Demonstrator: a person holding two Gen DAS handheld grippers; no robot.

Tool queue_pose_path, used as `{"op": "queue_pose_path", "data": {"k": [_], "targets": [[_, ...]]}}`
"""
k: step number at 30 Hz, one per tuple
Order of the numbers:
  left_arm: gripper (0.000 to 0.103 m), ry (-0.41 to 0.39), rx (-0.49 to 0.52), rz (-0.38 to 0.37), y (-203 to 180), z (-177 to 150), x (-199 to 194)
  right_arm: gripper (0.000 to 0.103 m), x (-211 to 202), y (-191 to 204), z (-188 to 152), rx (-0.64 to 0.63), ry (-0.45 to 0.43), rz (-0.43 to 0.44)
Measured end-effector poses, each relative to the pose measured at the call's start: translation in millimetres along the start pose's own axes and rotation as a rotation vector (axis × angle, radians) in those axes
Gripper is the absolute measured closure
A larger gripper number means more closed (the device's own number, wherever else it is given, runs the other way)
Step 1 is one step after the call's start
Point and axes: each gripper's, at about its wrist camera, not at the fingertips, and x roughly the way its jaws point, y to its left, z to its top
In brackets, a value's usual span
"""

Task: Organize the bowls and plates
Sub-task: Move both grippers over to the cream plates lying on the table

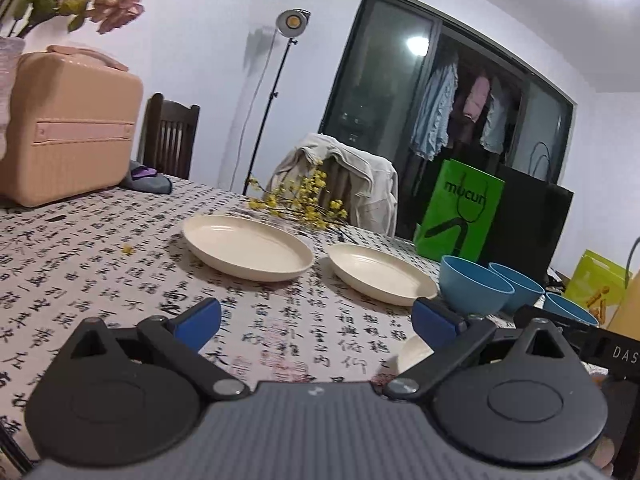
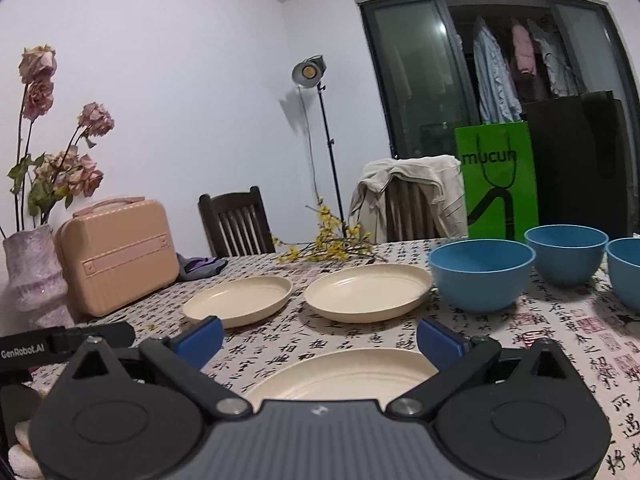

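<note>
Both grippers, left gripper (image 1: 316, 320) and right gripper (image 2: 320, 338), are held with jaws spread, empty; the nearest plate (image 2: 344, 374) could be pushed off the worktop (image 2: 560, 340) if clipped.

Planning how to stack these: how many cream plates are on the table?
3: near plate under the right gripper, middle plate, far-left plate. None stacked or visibly hidden.

A peach case (image 2: 120, 256) stands on the calligraphy-print surface (image 2: 560, 332). Left of the case: a vase (image 2: 34, 276) of dried roses. Right of the case: yellow sprigs (image 2: 328, 244) and a green bag (image 2: 498, 180).
</note>
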Motion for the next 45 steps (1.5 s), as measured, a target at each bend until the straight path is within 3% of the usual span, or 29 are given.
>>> {"op": "queue_pose_path", "data": {"k": [13, 27, 45], "targets": [[0.0, -0.01, -0.051, 0.039, 25, 12, -6, 0.0, 20, 30, 8, -0.043, 0.035, 0.043], [0.0, -0.031, -0.019, 0.068, 31, 46, 5, 0.0, 46, 45, 35, -0.039, 0.088, 0.06], [0.0, 0.102, -0.032, 0.104, 53, 88, 76, 0.0, 111, 55, 65, -0.067, 0.213, 0.061]]}}
